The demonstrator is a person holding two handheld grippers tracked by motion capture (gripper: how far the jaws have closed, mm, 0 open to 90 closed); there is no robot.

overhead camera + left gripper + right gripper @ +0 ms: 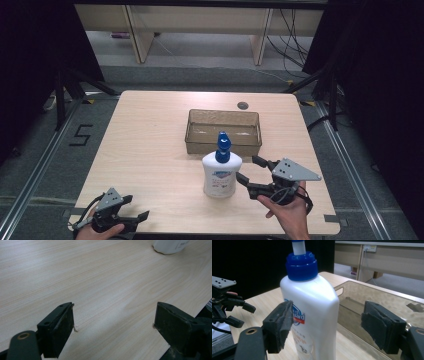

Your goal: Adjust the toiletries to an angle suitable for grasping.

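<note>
A white pump bottle [220, 174] with a blue cap and pump stands upright near the middle of the table. My right gripper [250, 172] is open just to its right, jaws pointing at it. In the right gripper view the bottle [312, 312] stands between the jaws, close to the left pad [283, 325], and the right gripper [332, 330] does not squeeze it. My left gripper [137, 209] rests open at the table's front left corner. Its own view has the left gripper [113, 322] over bare wood, with the bottle's base [170, 246] far off.
A clear brownish plastic bin [223, 131] sits right behind the bottle, also in the right gripper view as the bin [374, 300]. A small round hole [243, 105] lies in the table behind it. Wooden desks stand beyond the table [145, 145]; dark curtains flank both sides.
</note>
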